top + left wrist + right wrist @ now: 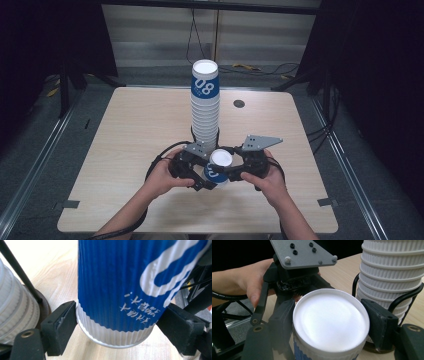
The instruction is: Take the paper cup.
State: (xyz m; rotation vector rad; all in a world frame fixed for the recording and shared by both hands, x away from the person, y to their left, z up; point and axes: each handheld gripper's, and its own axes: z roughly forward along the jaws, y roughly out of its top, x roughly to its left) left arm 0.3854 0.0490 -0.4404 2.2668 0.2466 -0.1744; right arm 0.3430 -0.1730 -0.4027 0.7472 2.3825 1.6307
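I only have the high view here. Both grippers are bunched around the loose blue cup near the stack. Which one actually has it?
Observer: Both. The left gripper clamps the blue cup at its white rim end.
Operator: And the right?
Observer: The right gripper has its jaws against the cup's flat white bottom end.
Operator: What holds the stack up?
Observer: A black wire holder wraps around the cup stack near its base.

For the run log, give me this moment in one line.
left gripper: shut on cup | right gripper: shut on cup | cup stack: upright behind
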